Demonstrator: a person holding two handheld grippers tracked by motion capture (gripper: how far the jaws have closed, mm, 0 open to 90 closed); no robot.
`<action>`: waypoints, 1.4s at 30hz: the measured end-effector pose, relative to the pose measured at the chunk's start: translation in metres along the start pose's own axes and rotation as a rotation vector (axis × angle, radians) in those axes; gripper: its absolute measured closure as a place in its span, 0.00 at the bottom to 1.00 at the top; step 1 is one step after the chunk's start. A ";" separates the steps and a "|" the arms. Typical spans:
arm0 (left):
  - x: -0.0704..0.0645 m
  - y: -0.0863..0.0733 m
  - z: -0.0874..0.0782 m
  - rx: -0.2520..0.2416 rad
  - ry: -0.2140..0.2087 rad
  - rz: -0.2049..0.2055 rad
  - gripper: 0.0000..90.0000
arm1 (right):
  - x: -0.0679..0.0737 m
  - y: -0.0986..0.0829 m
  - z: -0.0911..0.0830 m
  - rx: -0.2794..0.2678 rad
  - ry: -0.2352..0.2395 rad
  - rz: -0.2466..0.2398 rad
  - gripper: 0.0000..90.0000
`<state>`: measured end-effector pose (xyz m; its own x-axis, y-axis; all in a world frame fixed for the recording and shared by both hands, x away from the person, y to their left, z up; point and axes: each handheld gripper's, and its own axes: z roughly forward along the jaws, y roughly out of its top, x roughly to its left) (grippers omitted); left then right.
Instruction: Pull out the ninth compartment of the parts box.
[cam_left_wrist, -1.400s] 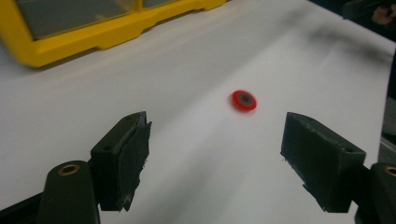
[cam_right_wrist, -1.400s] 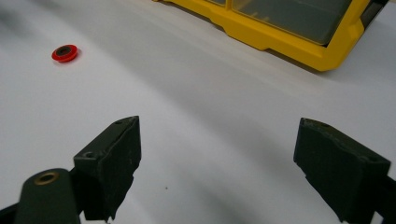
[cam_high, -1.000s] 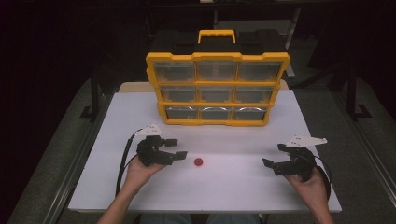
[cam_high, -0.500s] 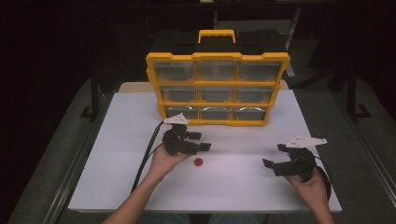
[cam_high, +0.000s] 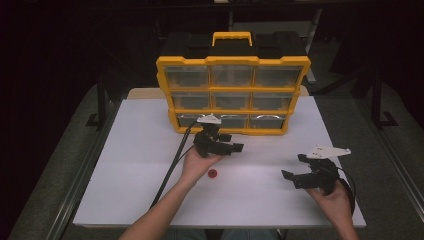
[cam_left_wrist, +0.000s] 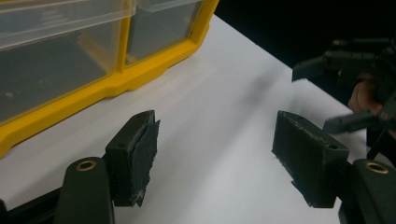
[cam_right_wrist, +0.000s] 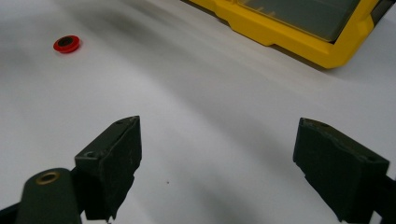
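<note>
In the high view we see a white table (cam_high: 150, 150) with a yellow drawer organiser (cam_high: 232, 95) standing upright at its far edge, three rows of three clear drawers under a yellow carry handle. The left gripper (cam_high: 231, 145) hovers just in front of the bottom drawer row, jaws spread and gripping nothing, its cable trailing back over the table toward the near edge. The right gripper (cam_high: 295, 167) sits near the right front of the table, well apart from the organiser, jaws likewise spread and empty. A small red ring (cam_high: 212, 173) lies flat on the table just beside the left hand (cam_high: 200, 162), with bare white surface between it and the right gripper. We can read no labels or writing. In the left gripper view, we see two black jaws with rough padded faces held wide apart over smooth white tabletop; the organiser's moulded yellow frame and translucent drawer fronts (cam_left_wrist: 60, 60) run along the upper left, and the table edge falls to darkness at the upper right. In the right gripper view, we see the jaws wide apart, the red ring (cam_right_wrist: 67, 44) with a dark centre at the upper left, and the organiser's rounded yellow corner (cam_right_wrist: 289, 32) at the upper right.
</note>
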<state>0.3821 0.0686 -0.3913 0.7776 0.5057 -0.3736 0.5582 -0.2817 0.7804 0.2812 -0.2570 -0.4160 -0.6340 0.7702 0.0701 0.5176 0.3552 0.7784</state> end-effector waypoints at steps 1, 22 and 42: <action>0.000 0.000 0.000 0.000 0.000 0.000 0.34 | 0.000 0.000 0.000 0.001 0.000 -0.002 0.16; 0.000 0.028 0.060 -0.138 0.009 -0.189 0.48 | -0.003 0.000 -0.002 -0.018 0.004 -0.001 0.17; 0.010 0.026 0.099 -0.276 0.026 -0.414 0.73 | -0.004 -0.001 -0.003 -0.031 0.005 -0.012 0.17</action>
<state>0.4331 -0.0144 -0.4248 0.4971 0.5510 -0.6703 0.7184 0.1718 0.6741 0.2817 -0.2619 -0.4154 -0.6429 0.7633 0.0638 0.4923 0.3479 0.7979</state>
